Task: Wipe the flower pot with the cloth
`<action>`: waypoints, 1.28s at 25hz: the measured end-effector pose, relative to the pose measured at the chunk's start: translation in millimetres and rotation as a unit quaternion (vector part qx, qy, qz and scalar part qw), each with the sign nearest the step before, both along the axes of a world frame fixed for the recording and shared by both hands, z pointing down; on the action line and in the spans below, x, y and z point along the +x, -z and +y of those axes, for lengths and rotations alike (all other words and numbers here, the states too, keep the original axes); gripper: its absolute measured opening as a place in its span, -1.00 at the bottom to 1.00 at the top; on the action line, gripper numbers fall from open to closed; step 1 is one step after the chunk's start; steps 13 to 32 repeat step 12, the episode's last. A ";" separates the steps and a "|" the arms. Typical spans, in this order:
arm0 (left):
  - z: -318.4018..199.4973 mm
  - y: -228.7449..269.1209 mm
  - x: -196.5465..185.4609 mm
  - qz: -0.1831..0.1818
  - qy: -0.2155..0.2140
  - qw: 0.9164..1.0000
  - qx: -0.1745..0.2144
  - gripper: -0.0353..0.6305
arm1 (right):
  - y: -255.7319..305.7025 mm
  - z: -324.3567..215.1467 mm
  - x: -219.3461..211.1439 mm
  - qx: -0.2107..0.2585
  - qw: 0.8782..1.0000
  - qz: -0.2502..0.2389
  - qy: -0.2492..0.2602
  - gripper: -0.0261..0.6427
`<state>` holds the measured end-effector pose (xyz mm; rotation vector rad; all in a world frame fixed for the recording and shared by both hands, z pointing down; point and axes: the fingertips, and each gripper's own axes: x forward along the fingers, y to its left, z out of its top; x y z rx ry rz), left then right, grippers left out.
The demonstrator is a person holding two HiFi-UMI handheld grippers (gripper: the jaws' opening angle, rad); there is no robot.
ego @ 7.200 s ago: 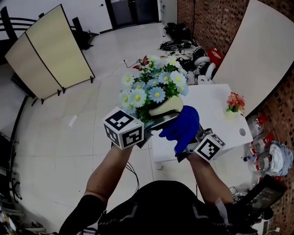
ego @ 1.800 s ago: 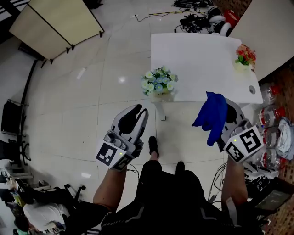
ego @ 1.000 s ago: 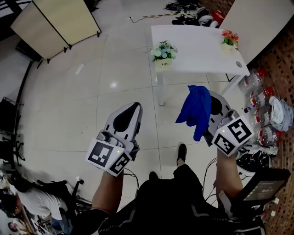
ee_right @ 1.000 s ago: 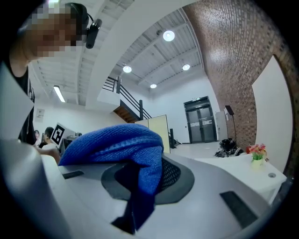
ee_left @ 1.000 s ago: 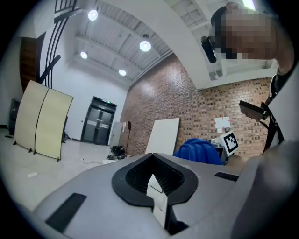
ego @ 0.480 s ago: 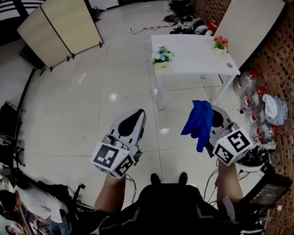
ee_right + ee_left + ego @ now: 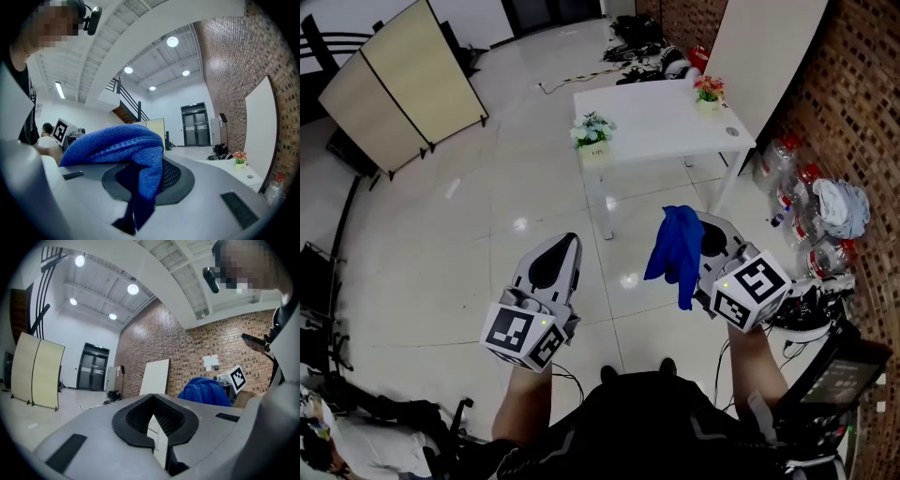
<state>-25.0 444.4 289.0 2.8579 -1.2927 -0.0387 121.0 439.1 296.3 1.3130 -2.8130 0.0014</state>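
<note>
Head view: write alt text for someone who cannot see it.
Seen from above, a person holds two grippers over a floor: the right gripper is shut on a blue cloth, the left gripper shut and empty. Farther off, a flower pot of pale blooms stands at the near corner of a white table.

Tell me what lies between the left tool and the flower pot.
In the head view, only bare glossy floor lies between the left tool and the flower pot.
</note>
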 end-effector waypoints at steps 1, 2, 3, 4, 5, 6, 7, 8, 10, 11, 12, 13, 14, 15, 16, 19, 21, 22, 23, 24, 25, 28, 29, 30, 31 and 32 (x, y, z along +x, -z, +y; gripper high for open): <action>1.5 -0.3 3.2 0.000 0.000 1.000 0.000 -0.88 | 0.5 1.8 2.6 -0.001 1.000 -0.001 -0.001 -0.78; 2.3 -0.9 5.6 -0.001 0.001 1.000 0.000 -0.88 | 0.4 3.0 5.3 -0.002 1.000 -0.002 -0.002 -0.78; 2.8 -1.2 7.2 -0.003 0.003 1.000 0.001 -0.88 | -0.1 3.4 7.7 -0.003 1.000 -0.004 -0.004 -0.78; 3.2 -1.0 7.9 -0.003 0.002 1.000 0.002 -0.88 | -0.8 3.6 9.0 -0.003 1.000 -0.005 -0.006 -0.78; 3.7 -0.4 7.6 -0.002 0.001 1.000 0.003 -0.88 | -1.3 3.7 9.1 -0.003 1.000 -0.004 -0.007 -0.78; 4.2 0.3 6.6 -0.001 0.001 1.000 0.004 -0.88 | -1.6 3.8 8.2 -0.002 1.000 -0.004 -0.008 -0.78; 4.6 0.6 5.2 -0.002 0.003 1.000 0.004 -0.88 | -1.4 3.7 7.0 -0.001 1.000 -0.002 -0.008 -0.78; 4.9 0.5 3.8 -0.003 0.006 1.000 0.004 -0.88 | -1.2 3.5 6.0 0.001 1.000 0.000 -0.006 -0.78; 5.1 -1.1 1.7 -0.005 0.015 1.000 0.003 -0.88 | -1.0 3.4 5.1 0.003 1.000 0.005 -0.004 -0.78; 5.2 -2.2 0.7 -0.006 0.018 1.000 0.002 -0.88 | -1.0 3.5 4.8 0.003 1.000 0.005 -0.003 -0.78; 5.3 -3.4 -0.3 -0.007 0.021 1.000 0.001 -0.88 | -1.1 3.6 4.6 0.002 1.000 0.004 -0.003 -0.78; 5.3 -3.4 -0.3 -0.007 0.021 1.000 0.001 -0.88 | -1.1 3.6 4.6 0.002 1.000 0.004 -0.003 -0.78; 5.3 -3.4 -0.3 -0.007 0.021 1.000 0.001 -0.88 | -1.1 3.6 4.6 0.002 1.000 0.004 -0.003 -0.78; 5.3 -3.4 -0.3 -0.007 0.021 1.000 0.001 -0.88 | -1.1 3.6 4.6 0.002 1.000 0.004 -0.003 -0.78; 5.3 -3.4 -0.3 -0.007 0.021 1.000 0.001 -0.88 | -1.1 3.6 4.6 0.002 1.000 0.004 -0.003 -0.78; 5.3 -3.4 -0.3 -0.007 0.021 1.000 0.001 -0.88 | -1.1 3.6 4.6 0.002 1.000 0.004 -0.003 -0.78; 5.3 -3.4 -0.3 -0.007 0.021 1.000 0.001 -0.88 | -1.1 3.6 4.6 0.002 1.000 0.004 -0.003 -0.78; 5.3 -3.4 -0.3 -0.007 0.021 1.000 0.001 -0.88 | -1.1 3.6 4.6 0.002 1.000 0.004 -0.003 -0.78; 5.3 -3.4 -0.3 -0.007 0.021 1.000 0.001 -0.88 | -1.1 3.6 4.6 0.002 1.000 0.004 -0.003 -0.78; 5.3 -3.4 -0.3 -0.007 0.021 1.000 0.001 -0.88 | -1.1 3.6 4.6 0.002 1.000 0.004 -0.003 -0.78; 5.3 -3.4 -0.3 -0.007 0.021 1.000 0.001 -0.88 | -1.1 3.6 4.6 0.002 1.000 0.004 -0.003 -0.78; 5.3 -3.4 -0.3 -0.007 0.021 1.000 0.001 -0.88 | -1.1 3.6 4.6 0.002 1.000 0.004 -0.003 -0.78; 5.3 -3.4 -0.3 -0.007 0.021 1.000 0.001 -0.88 | -1.1 3.6 4.6 0.002 1.000 0.004 -0.003 -0.78; 5.3 -3.4 -0.3 -0.007 0.021 1.000 0.001 -0.88 | -1.1 3.6 4.6 0.002 1.000 0.004 -0.003 -0.78; 5.3 -3.4 -0.3 -0.007 0.021 1.000 0.001 -0.88 | -1.1 3.6 4.6 0.002 1.000 0.004 -0.003 -0.78; 5.3 -3.4 -0.3 -0.007 0.021 1.000 0.001 -0.88 | -1.1 3.6 4.6 0.002 1.000 0.004 -0.003 -0.78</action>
